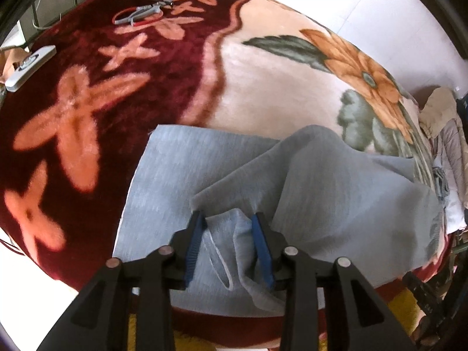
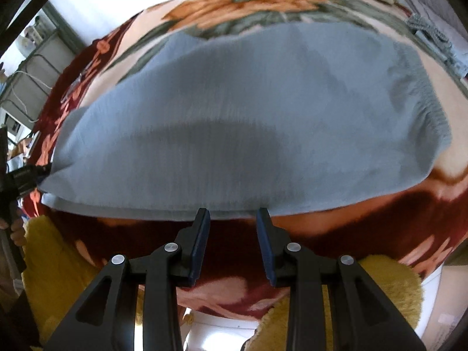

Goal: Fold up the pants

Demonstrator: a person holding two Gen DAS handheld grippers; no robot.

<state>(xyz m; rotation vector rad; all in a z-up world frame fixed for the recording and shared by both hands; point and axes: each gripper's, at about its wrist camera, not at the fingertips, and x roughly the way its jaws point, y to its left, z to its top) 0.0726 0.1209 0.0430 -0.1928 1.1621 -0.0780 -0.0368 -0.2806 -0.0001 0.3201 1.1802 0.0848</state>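
Note:
Light grey-blue pants (image 1: 181,175) lie on a floral blanket (image 1: 263,87), with one part folded over and rumpled at the right. My left gripper (image 1: 229,219) is open, its blue-padded fingers (image 1: 194,234) astride a bunched piece of the pants with a white drawstring (image 1: 219,260); the fabric lies between the jaws without being pinched. In the right wrist view the pants (image 2: 234,117) spread wide, elastic waistband (image 2: 424,102) at the right. My right gripper (image 2: 233,213) is open and empty, its tips at the near edge of the pants. The left gripper (image 2: 26,175) shows at the far left edge.
Scissors and a red ring (image 1: 140,14) and a white device (image 1: 29,64) lie on the blanket's far dark-red part. Other clothes (image 1: 444,134) are piled at the right. A yellow fuzzy cover (image 2: 380,292) hangs below the blanket edge. A metal rack (image 2: 35,67) stands at the left.

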